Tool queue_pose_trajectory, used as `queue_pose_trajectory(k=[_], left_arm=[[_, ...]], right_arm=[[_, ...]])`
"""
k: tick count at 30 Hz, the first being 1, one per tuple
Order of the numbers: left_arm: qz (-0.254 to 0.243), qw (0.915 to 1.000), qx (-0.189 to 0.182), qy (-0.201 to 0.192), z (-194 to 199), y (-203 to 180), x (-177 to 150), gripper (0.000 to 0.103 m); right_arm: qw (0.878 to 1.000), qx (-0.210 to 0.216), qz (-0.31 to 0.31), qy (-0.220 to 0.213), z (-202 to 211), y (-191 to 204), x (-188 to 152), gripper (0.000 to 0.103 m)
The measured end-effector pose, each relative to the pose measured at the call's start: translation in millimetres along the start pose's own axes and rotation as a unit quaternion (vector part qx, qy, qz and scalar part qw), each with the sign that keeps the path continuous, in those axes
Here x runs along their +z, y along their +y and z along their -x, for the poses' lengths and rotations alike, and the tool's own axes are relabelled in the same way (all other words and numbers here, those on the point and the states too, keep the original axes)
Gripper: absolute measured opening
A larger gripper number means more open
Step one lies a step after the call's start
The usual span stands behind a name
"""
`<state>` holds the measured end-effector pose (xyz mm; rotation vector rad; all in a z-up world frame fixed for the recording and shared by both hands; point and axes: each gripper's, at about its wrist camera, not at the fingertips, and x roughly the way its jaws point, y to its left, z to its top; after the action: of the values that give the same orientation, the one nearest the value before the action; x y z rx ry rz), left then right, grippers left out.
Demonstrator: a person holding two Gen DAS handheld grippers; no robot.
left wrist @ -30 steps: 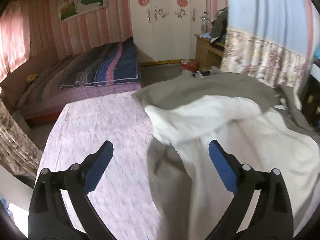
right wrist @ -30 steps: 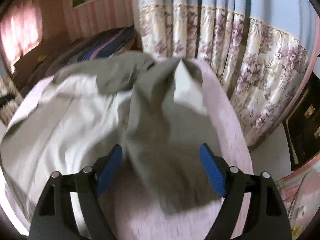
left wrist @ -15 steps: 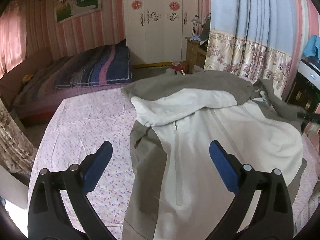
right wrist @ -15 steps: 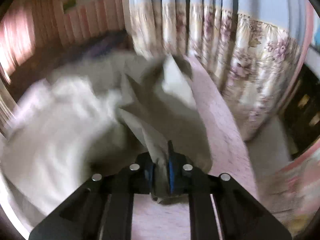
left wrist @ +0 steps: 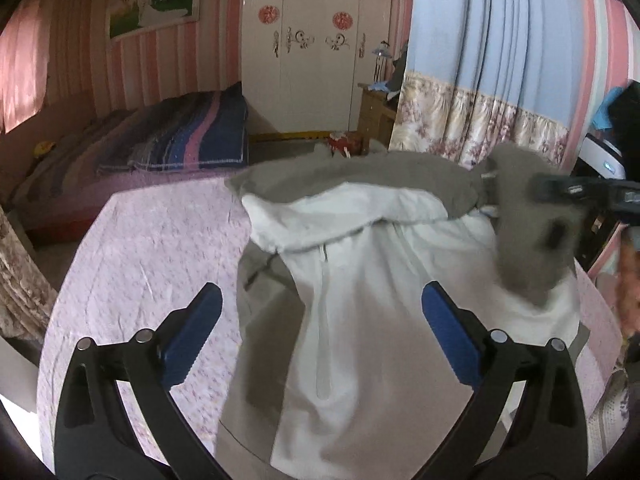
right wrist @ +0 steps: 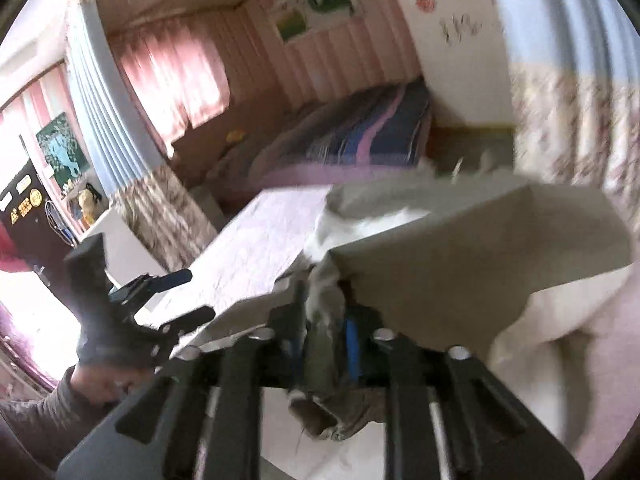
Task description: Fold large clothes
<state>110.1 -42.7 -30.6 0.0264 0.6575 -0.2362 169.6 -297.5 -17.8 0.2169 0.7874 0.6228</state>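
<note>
A large white and grey jacket (left wrist: 372,300) lies spread on the pink-covered table (left wrist: 152,248), its grey hood at the far side. My left gripper (left wrist: 320,328) is open and empty, hovering above the jacket's near left part. My right gripper (right wrist: 326,344) is shut on the jacket's grey sleeve (right wrist: 460,272) and holds it lifted over the white body. In the left wrist view the right gripper (left wrist: 576,192) shows at the right with the blurred grey sleeve (left wrist: 528,248) hanging from it. In the right wrist view the left gripper (right wrist: 176,296) shows at the left, open.
A bed with a striped blue and pink blanket (left wrist: 188,140) stands beyond the table. A white wardrobe (left wrist: 312,48) is at the back. Floral curtains (left wrist: 480,120) hang to the right. A dark appliance (left wrist: 604,164) stands at the far right.
My right gripper, shut on the sleeve half a second ago, has lifted it and swung it left over the jacket. My left gripper has stayed open above the near edge.
</note>
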Motion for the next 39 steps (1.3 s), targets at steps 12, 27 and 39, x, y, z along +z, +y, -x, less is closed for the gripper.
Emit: queue_pose_trajectory(k=[12, 27, 39], left_arm=[[0.017, 0.9981, -0.032, 0.049, -34.0, -23.9, -27.1, 0.099], [0.03, 0.9775, -0.126, 0.166, -167.9, -101.3, -5.0, 0.03], [-0.059, 0.9981, -0.002, 0.016, -115.5, -21.6, 117.2, 0.008]], right_arm=[[0.993, -0.094, -0.034, -0.063, 35.1, -57.1, -4.1, 0.078], [0.98, -0.162, -0.092, -0.064, 78.3, -147.1, -34.9, 0.082], [0.968, -0.234, -0.074, -0.047, 69.4, -190.5, 6.4, 0.082]])
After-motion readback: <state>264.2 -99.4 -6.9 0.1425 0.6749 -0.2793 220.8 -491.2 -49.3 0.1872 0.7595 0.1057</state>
